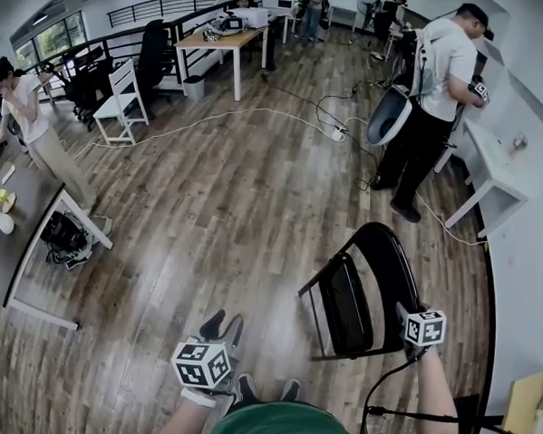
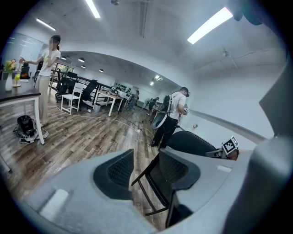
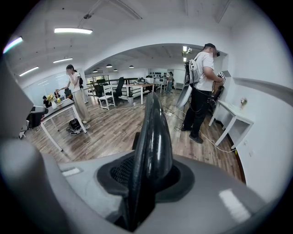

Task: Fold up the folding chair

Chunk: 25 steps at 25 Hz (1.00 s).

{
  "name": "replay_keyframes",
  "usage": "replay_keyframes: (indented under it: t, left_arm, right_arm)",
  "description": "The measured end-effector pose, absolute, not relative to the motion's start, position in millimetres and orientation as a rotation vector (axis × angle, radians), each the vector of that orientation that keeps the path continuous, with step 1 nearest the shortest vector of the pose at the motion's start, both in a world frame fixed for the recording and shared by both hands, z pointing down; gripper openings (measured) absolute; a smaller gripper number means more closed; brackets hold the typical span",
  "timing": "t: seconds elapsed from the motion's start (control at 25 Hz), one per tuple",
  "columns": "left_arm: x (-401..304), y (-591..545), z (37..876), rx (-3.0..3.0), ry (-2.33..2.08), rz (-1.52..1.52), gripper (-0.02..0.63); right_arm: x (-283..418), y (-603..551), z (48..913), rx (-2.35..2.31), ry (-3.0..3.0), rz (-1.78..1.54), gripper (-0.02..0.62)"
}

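The black folding chair stands on the wood floor at the lower right of the head view, its seat tipped up steeply toward the rounded backrest. My right gripper is shut on the backrest's near edge. In the right gripper view that glossy edge runs up between the pads of the gripper. My left gripper hovers over the floor to the chair's left, open and apart from it. In the left gripper view the chair shows beyond the open gripper, with nothing between the fingers.
A person stands beyond the chair by a white desk along the right wall. At the left is a white-legged table with a dark bag under it, and another person. A cable crosses the far floor.
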<state>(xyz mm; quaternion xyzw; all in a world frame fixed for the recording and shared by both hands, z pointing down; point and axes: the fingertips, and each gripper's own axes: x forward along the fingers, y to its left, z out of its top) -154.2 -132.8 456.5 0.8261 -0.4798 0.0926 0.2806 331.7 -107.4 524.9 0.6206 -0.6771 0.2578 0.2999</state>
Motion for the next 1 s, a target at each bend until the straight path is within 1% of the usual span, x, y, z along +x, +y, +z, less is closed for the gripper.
replay_keyframes:
  t: [1.0]
  left_arm:
    - [-161.1,-126.7,462.8,2.187,-1.289,0.255,0.173]
  right_arm:
    - [328.4,-106.1,520.8,1.650,-1.786,0.677,0.109]
